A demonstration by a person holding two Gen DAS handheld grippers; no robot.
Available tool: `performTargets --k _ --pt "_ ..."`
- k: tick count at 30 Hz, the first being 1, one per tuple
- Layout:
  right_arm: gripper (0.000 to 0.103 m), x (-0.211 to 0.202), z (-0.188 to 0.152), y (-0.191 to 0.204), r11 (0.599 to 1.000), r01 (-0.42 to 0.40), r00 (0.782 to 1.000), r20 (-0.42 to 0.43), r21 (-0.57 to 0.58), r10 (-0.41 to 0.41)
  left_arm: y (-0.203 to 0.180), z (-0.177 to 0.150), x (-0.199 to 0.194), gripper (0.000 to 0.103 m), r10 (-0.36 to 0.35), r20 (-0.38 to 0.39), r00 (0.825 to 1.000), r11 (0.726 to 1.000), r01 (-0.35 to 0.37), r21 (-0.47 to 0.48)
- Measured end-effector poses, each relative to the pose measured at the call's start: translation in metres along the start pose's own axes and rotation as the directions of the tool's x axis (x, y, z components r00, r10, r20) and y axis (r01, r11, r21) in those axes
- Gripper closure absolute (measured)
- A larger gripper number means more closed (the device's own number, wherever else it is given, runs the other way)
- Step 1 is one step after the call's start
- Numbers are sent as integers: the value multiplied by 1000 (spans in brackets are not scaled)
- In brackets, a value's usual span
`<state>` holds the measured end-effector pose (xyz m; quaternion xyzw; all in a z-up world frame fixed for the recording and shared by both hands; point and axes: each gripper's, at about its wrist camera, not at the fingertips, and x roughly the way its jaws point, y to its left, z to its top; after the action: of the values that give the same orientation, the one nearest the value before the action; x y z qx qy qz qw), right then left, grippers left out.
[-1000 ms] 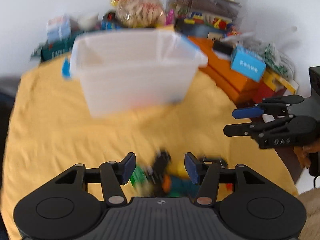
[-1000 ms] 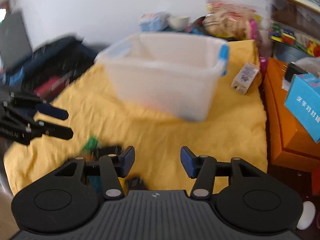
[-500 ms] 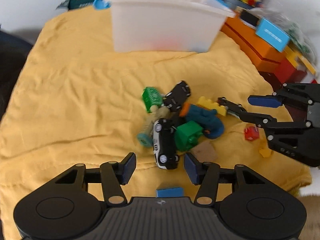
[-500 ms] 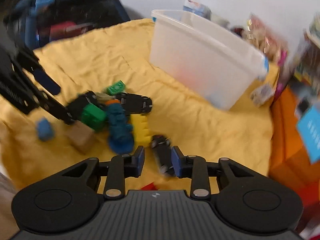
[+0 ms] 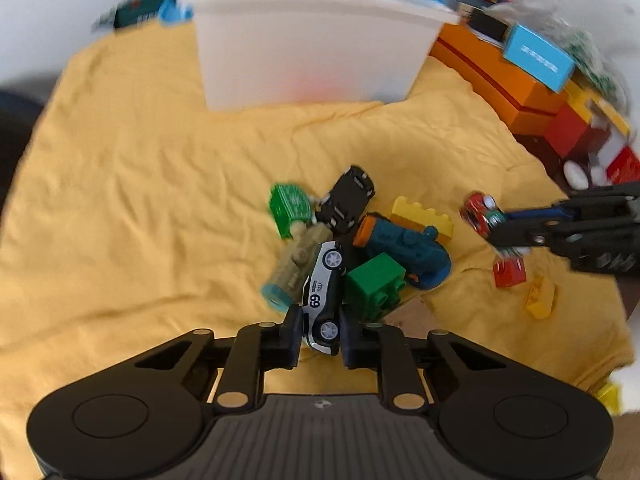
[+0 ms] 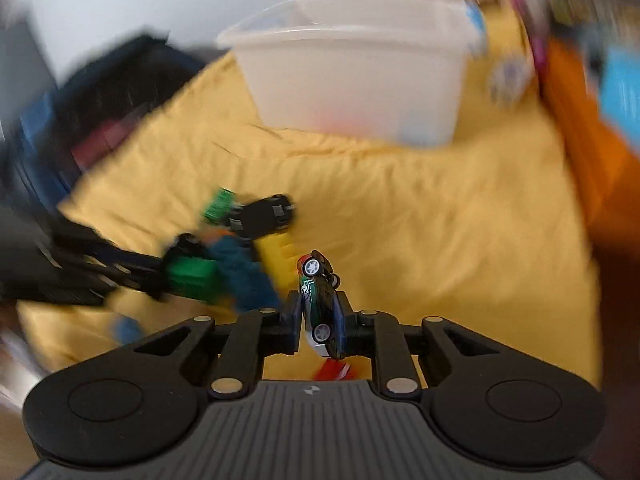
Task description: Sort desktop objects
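A pile of toys lies on the yellow cloth (image 5: 140, 200): a black car (image 5: 347, 199), a teal toy (image 5: 404, 246), green bricks (image 5: 374, 290), a yellow brick (image 5: 422, 216) and a tan toy (image 5: 298, 262). My left gripper (image 5: 320, 330) is shut on a black-and-white toy car numbered 69 (image 5: 322, 300) at the pile's near edge. My right gripper (image 6: 320, 322) is shut on a red-and-green toy car (image 6: 320, 300) and holds it above the cloth, right of the pile. It also shows in the left wrist view (image 5: 504, 228). A white bin (image 5: 312, 40) stands at the back.
Orange boxes (image 5: 496, 80) and a blue box (image 5: 538, 58) line the right side. A red brick (image 5: 509, 274) and a small yellow brick (image 5: 540, 300) lie near the cloth's right edge. Dark bags (image 6: 100, 108) sit left in the right wrist view.
My left gripper has closed on the black-and-white car. My right gripper has closed on the red-and-green car and lifted it off the cloth.
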<state>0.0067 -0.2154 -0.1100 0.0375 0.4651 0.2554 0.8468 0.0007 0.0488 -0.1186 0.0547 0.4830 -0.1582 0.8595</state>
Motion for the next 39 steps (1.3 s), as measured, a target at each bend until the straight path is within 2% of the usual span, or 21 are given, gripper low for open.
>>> performTargets --k 3,6,8,11,13,15,18,21,25,29,33,36,39 --pt "84 -6 -17 -16 979 -114 991 -49 166 124 -21 0 -27 81 41 56 998 987 -49 151" --pt "84 -1 -35 -26 950 -176 974 -95 259 206 -44 -3 -38 81 7 63 998 969 -22 245" --pt "84 2 -43 -29 940 -186 967 -118 287 228 -62 -8 -34 81 -28 37 999 954 16 299" --pt "84 6 -49 -31 939 -176 966 -132 295 223 -87 -18 -20 81 -34 2 999 928 31 371" --pt "84 -1 -50 -32 948 -160 973 -118 275 199 -99 -26 -10 81 -18 -14 1000 910 22 414" --pt "77 -7 -47 -27 971 -112 985 -104 212 137 -110 -35 0 78 12 -39 999 887 7 462" --pt "74 -14 -46 -16 995 -53 993 -100 82 61 -122 -46 -5 69 24 -13 1000 862 -14 506" --pt "73 -17 -48 -5 999 4 996 -84 -39 -7 -125 -49 -13 62 -25 -2 1000 866 22 499" --pt "74 -19 -49 -5 994 58 996 -70 -91 -64 -130 -54 -21 59 -87 -13 996 874 83 479" --pt "74 -24 -50 -5 995 19 997 -72 -99 -26 -118 -47 -26 59 -138 -3 990 914 129 384" --pt "71 -34 -54 12 979 0 999 -41 -203 -9 -101 -36 -28 54 -161 21 987 937 146 319" --pt "72 -24 -58 28 954 17 997 -68 -300 -40 -94 -33 -11 54 -169 -21 985 940 168 298" --pt "70 -9 -62 37 924 57 992 -80 -377 -94 -91 -34 9 54 -196 -95 976 933 215 287"
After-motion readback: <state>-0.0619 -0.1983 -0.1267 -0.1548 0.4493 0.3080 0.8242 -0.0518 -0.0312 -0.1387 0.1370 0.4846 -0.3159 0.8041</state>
